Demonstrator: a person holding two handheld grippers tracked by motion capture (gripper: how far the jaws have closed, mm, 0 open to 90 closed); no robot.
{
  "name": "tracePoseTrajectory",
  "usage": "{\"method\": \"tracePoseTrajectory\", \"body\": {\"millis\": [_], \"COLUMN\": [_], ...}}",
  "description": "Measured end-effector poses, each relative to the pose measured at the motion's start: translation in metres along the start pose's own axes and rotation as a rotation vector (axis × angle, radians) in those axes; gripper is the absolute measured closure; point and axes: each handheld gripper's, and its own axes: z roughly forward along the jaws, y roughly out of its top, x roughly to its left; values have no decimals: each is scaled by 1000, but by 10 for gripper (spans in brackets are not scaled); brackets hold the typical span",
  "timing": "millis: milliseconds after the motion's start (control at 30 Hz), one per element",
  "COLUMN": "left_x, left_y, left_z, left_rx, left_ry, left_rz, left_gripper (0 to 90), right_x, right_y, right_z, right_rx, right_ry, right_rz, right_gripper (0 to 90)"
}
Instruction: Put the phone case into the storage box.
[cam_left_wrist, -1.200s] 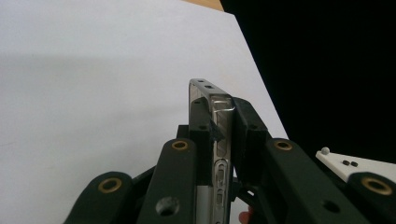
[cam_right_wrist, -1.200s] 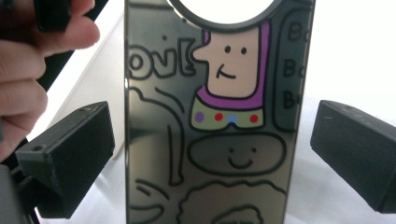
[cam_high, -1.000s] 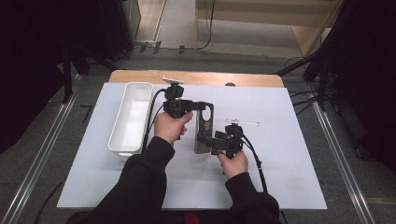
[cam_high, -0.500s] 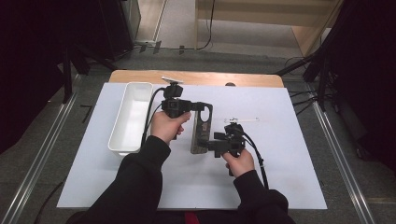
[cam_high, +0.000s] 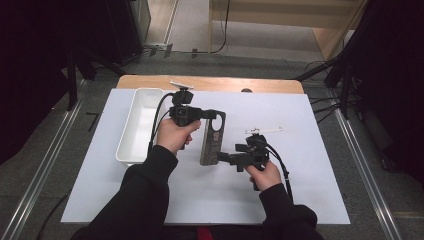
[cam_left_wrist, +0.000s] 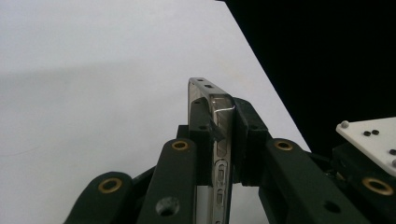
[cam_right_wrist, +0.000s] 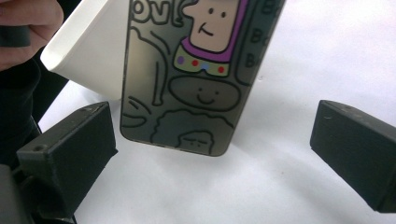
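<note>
Left to right in the high view: a white tray (cam_high: 131, 131) lies along the left part of the worktop (cam_high: 310, 195), which is covered by a white sheet. Its visible interior appears empty, although the left hand (cam_high: 172, 135) and cable hide part of the near wall.

Just right of the tray, the left gripper (cam_high: 216, 116) is clamped on the upper end of a phone (cam_high: 211, 142). In the left gripper view the black jaws press on the two faces of the phone (cam_left_wrist: 220, 140), whose metal edge with side buttons faces the camera. The phone's near end appears to be at or just above the sheet; contact cannot be confirmed.

Right of the phone, the right gripper (cam_high: 223, 157) points at its lower end with jaws spread. The right gripper view shows the jaws wide apart on either side of the phone's bottom end (cam_right_wrist: 187, 93), touching nothing; the back bears cartoon figures. The tray (cam_right_wrist: 86, 51) stands behind it.

Farther right a thin white stick-like item (cam_high: 265, 131) lies on the sheet.

Step in hand, as judged: a two-handed hold, one end secured, the other being approached. The next move calls for advancing the right gripper until the lower end sits between its jaws, then closing squarely.
</note>
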Motion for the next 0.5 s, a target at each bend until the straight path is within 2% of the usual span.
{"method": "tracePoseTrajectory", "body": {"millis": [167, 500], "left_x": [1, -1], "left_y": [-1, -4], "left_z": [-4, -9], "left_rx": [-3, 3], "left_ry": [-5, -22], "left_rz": [9, 34], "left_gripper": [798, 798], "right_x": [-1, -5], "right_y": [0, 2], "right_z": [0, -1], "right_rx": [10, 11], "right_ry": [-18, 10], "right_rz": [-4, -34], "right_gripper": [0, 0]}}
